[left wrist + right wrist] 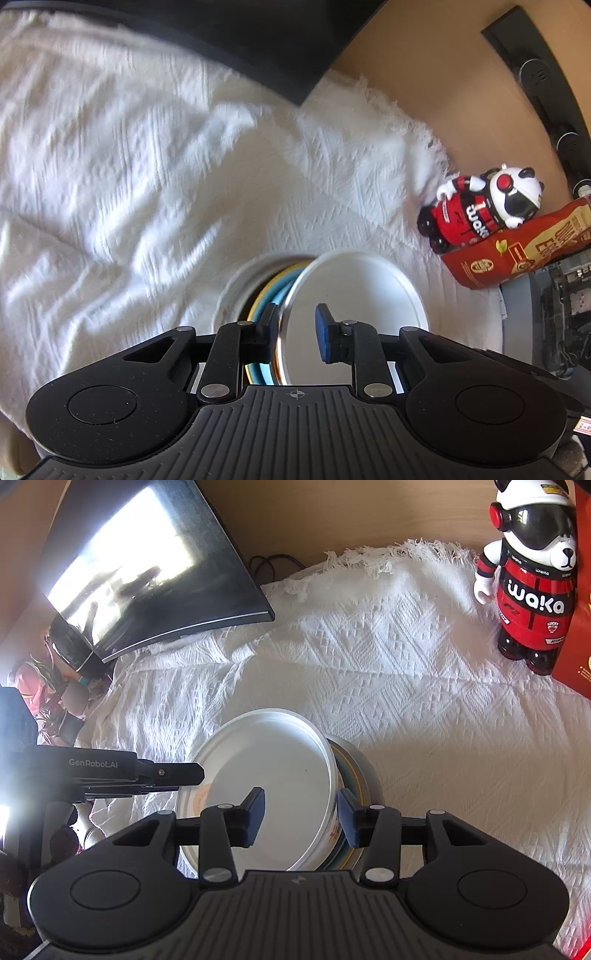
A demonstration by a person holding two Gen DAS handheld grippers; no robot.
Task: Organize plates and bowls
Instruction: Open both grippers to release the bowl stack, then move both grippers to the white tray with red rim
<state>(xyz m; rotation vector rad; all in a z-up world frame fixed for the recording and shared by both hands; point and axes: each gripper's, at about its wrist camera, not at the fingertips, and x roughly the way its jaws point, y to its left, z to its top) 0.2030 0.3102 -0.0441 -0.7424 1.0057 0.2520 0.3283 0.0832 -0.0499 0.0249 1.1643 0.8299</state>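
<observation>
We are seating the white bowl (273, 775) on the stack (364, 775); both grippers (left (295, 332), right (301, 818)) straddle its rim, contact unclear; next, release gently.

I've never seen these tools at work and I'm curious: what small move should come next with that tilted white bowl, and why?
Probably close both grippers on the white bowl before lifting it. It leans tilted against the stack of dishes, and the left gripper and the right gripper each straddle its rim, with the pads apparently not yet pressing on it.
</observation>
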